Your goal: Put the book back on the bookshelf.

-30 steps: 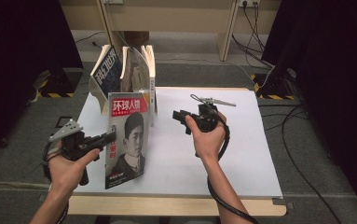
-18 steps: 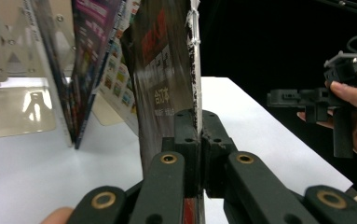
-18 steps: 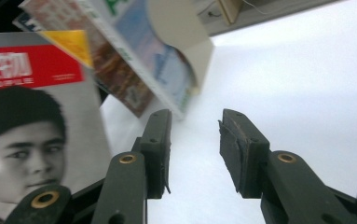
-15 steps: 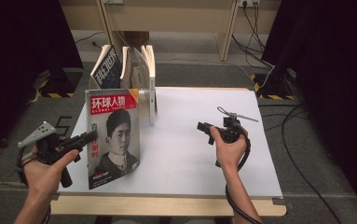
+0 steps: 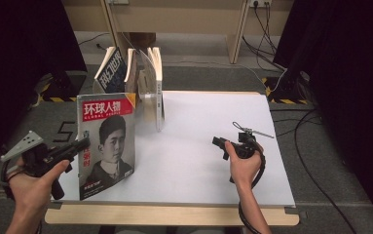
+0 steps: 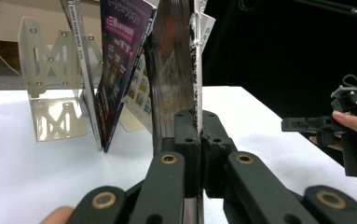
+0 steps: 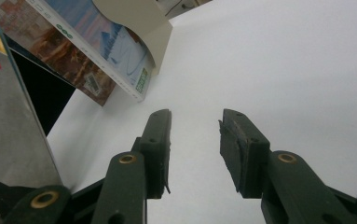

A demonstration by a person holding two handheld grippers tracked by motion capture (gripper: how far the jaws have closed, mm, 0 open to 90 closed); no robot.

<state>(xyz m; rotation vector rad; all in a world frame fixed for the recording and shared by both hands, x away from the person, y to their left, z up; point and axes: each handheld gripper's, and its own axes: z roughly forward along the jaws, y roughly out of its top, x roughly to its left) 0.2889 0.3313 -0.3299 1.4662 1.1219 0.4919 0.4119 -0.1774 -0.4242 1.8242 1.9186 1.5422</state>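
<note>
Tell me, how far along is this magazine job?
Done: the magazine is out of the bookend rack, upright at the table's left edge. In hand: the left tool clamps its edge; the right tool hangs open, empty. Left: setting it down.

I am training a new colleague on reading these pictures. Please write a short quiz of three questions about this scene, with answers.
1. True or false: the left hand-held gripper is shut on the magazine.
2. The jaws of the right hand-held gripper are: A) shut on a book, B) open with nothing between them, C) shut on a cable.
3. What do the other magazines at the far left of the table stand against?

Key:
1. True; the jaws pinch its edge and hold it upright.
2. B.
3. Metal bookends.
</note>
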